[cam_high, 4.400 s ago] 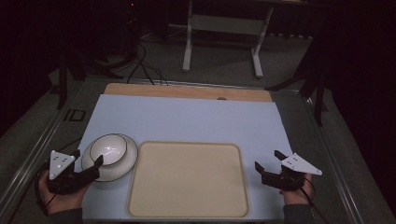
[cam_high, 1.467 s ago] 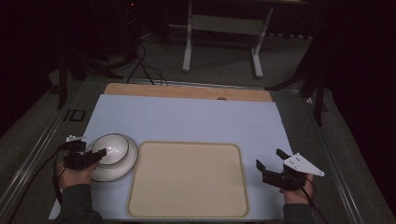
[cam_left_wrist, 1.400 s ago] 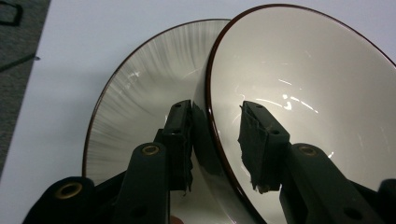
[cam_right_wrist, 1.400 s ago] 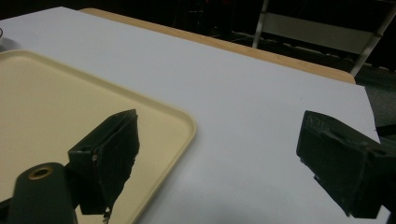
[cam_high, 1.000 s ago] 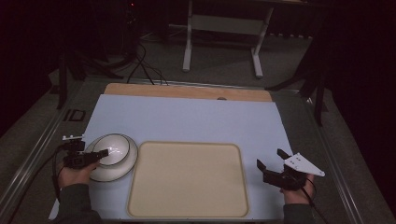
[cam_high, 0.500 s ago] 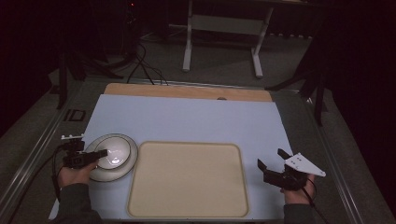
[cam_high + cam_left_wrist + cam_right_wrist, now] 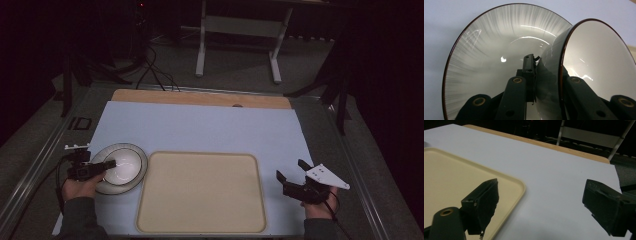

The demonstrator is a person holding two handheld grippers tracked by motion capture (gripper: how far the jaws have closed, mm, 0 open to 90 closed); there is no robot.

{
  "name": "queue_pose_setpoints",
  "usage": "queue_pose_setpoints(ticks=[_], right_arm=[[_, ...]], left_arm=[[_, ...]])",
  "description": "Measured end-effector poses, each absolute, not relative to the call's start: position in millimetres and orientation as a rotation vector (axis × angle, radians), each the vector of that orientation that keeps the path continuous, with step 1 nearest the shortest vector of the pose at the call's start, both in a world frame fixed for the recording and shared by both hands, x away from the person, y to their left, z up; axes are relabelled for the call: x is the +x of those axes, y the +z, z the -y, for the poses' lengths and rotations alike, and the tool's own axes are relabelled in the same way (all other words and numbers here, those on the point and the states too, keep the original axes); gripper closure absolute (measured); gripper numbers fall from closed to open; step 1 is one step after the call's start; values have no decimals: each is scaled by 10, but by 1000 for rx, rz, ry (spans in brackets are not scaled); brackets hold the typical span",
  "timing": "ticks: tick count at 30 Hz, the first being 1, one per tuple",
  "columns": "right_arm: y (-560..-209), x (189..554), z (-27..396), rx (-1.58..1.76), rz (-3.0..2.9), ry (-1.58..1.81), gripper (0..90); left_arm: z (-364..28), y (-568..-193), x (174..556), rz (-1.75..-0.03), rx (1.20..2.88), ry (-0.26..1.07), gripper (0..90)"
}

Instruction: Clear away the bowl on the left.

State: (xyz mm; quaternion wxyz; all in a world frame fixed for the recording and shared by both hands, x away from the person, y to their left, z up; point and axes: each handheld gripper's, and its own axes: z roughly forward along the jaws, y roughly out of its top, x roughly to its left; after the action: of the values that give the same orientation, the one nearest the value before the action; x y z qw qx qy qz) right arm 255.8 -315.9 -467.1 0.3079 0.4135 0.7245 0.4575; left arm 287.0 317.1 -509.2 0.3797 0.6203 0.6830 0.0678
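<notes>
The left tool is clamped on the rim of a small bowl, tilted inside a larger grey bowl beneath its tips. The right tool hangs released over the pale blue counter, a cream tray just left of it. Beyond the counter's wooden edge, a white stand and cables sit on the dark floor.

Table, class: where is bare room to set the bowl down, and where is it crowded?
Free: the tray, bare throughout, and the blue mat between tray and wooden edge. Crowded: the left side, where left tongs grip a bowl over the plate.
</notes>
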Motion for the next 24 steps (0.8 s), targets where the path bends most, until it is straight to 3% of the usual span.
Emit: queue_pose_setpoints(ticks=[24], right_arm=[[-4665,2548,3178,1097,-1907,1218,133]], left_arm=[[-3175,-4914,2758,-1671,1459,190,780]])
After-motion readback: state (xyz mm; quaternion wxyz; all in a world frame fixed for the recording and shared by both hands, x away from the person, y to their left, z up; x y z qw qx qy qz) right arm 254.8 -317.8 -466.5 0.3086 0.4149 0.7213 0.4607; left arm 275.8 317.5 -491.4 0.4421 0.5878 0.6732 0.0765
